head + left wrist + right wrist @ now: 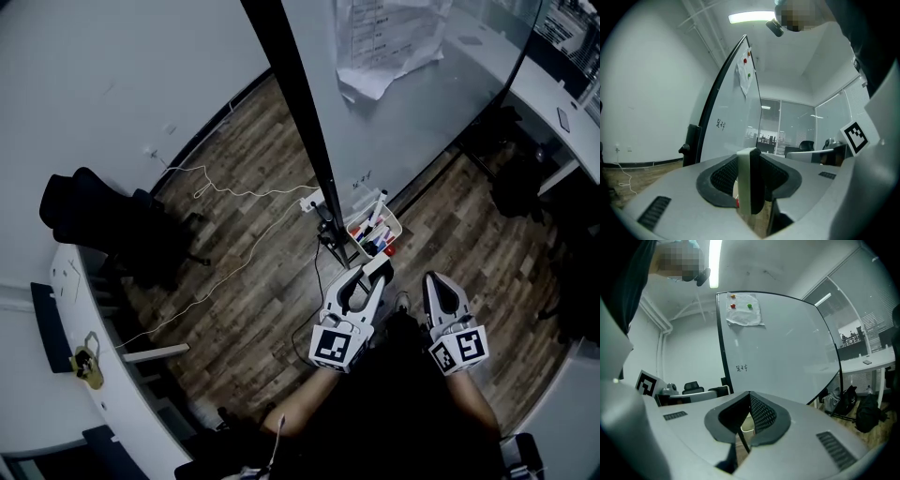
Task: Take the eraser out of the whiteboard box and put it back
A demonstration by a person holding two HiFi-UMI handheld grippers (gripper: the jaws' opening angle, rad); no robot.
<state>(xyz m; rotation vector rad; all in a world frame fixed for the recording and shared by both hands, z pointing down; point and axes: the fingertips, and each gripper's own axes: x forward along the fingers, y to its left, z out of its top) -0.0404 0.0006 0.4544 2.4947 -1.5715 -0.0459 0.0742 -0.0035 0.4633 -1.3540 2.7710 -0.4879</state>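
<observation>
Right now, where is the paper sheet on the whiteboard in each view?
Head view: sheet top centre, on the whiteboard.
Left gripper view: sheet upper centre, near the board's top.
Right gripper view: sheet top centre, held by magnets.
Shared landmark: the scribble lower on the board.

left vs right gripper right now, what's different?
Left gripper jaws stand apart, clamped on the eraser; right gripper jaws are together, empty. In the head view the left gripper's tip sits nearer the whiteboard box than the right gripper's. Both face the whiteboard.
</observation>
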